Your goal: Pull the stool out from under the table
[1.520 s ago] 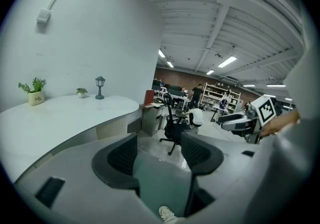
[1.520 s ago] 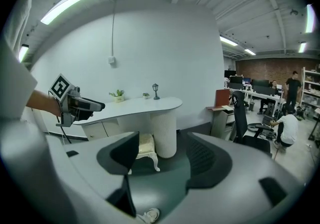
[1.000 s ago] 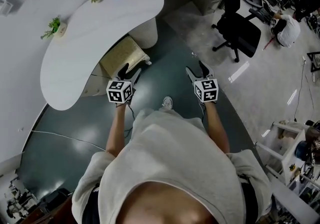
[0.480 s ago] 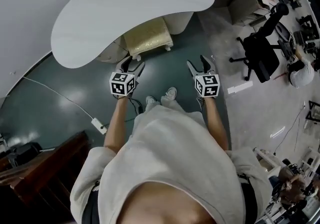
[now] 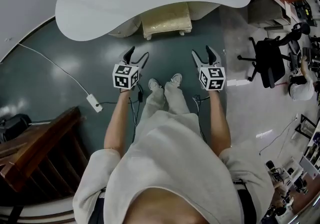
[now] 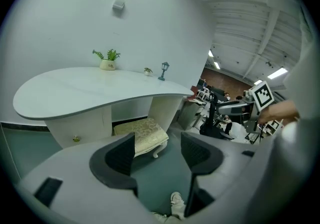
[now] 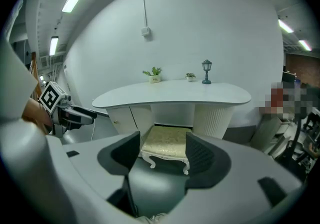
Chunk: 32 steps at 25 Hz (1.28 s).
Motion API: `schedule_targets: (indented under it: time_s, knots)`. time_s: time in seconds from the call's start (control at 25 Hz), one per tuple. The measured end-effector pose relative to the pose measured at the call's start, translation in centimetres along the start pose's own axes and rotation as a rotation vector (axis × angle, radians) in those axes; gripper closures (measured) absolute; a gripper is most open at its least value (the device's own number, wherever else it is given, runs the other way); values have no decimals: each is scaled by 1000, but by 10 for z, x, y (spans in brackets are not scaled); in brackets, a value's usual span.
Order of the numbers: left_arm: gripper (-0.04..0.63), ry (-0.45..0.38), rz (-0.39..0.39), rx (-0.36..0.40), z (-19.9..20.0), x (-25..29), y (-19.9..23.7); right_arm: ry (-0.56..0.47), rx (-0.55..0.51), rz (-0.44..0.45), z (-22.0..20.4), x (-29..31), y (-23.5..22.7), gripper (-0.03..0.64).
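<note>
No word, number or brand name is showing clearly enough to be read in any of the views. The only signs are black-and-white square markers [image 5: 125,76], which are sitting on the left gripper [image 5: 137,57] and on the right gripper [image 5: 203,54]. These patterns are carrying no letters or digits.
</note>
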<state>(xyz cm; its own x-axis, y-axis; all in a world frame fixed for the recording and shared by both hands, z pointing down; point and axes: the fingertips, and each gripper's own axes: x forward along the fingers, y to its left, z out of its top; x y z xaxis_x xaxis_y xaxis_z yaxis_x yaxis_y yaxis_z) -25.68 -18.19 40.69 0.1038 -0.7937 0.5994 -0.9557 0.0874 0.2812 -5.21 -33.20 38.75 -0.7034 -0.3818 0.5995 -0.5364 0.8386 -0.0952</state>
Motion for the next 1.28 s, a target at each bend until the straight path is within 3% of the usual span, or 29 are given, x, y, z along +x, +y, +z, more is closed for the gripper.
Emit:
schedule_targets:
  time_s: [0.28, 0.6, 1.12, 1.28]
  knots:
    - [328, 19, 33, 9, -33, 39, 47, 12, -13, 3, -35, 53, -21, 336]
    - [328, 32, 98, 17, -88, 113, 73, 53, -46, 62, -112, 132, -64, 290]
    - [316, 67, 235, -69, -220, 241, 130, 195, -143, 199, -267, 261, -123, 227]
    - [310, 84, 252, -69, -258, 283, 147, 202, -149, 200, -302, 301, -141, 201]
